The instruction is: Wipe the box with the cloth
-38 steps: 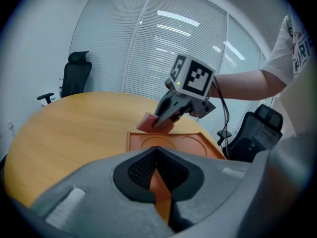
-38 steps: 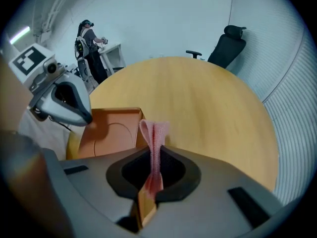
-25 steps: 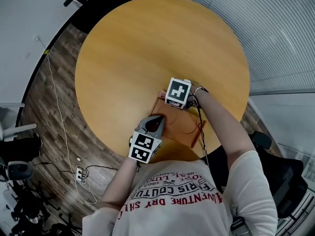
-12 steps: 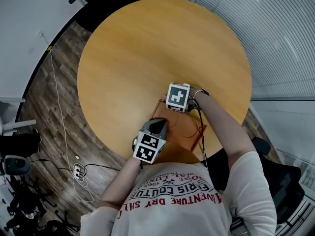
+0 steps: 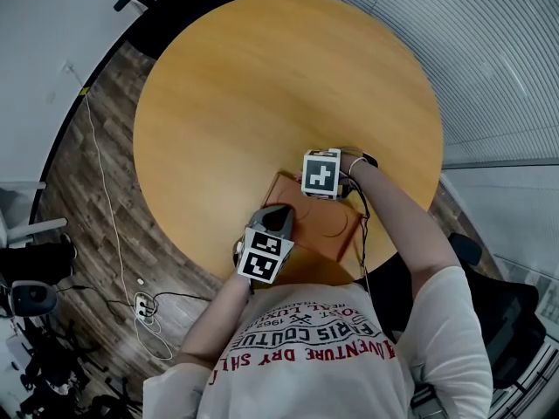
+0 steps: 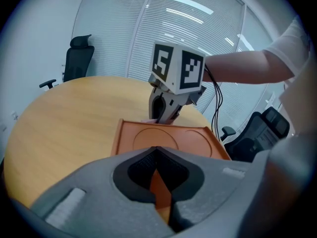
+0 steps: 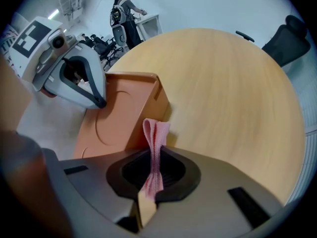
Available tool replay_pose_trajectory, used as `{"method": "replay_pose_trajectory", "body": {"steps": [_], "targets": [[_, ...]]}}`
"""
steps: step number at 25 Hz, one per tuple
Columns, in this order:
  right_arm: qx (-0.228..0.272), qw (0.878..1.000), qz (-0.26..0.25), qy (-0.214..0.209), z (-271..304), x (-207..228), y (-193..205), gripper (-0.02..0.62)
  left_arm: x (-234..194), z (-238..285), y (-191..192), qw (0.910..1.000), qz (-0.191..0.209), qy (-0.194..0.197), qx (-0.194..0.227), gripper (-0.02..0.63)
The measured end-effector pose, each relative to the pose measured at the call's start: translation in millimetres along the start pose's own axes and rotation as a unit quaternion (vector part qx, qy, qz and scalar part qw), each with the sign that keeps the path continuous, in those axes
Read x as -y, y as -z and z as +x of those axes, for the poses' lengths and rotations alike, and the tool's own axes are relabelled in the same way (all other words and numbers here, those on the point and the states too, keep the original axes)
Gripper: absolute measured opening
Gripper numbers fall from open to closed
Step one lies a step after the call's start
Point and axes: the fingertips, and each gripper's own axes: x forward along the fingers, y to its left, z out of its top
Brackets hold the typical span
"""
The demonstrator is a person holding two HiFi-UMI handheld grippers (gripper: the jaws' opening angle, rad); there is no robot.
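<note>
A flat orange box lies on the round wooden table near its front edge. My left gripper is shut on the box's near edge; in the left gripper view orange box wall fills the gap between its jaws. My right gripper hangs at the box's far edge, shut on a folded pink cloth that sticks up out of the jaws beside the box's corner. The left gripper view shows the right gripper tip-down at the far rim of the box.
Black office chairs stand around the table, one close on the right. Cables and a power strip lie on the wood floor at the left. A person stands far off at a desk.
My right gripper has shifted a little to the right along the box's far edge with the cloth. The left gripper keeps its hold on the near edge.
</note>
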Motion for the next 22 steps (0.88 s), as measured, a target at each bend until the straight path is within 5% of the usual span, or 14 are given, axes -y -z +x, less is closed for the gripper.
{"method": "replay_pose_trajectory", "body": {"steps": [22], "targets": [[0.002, 0.999, 0.041, -0.023, -6, -38, 75, 0.029, 10, 5, 5, 0.9998, 0.001, -0.014, -0.014, 0.009]]}}
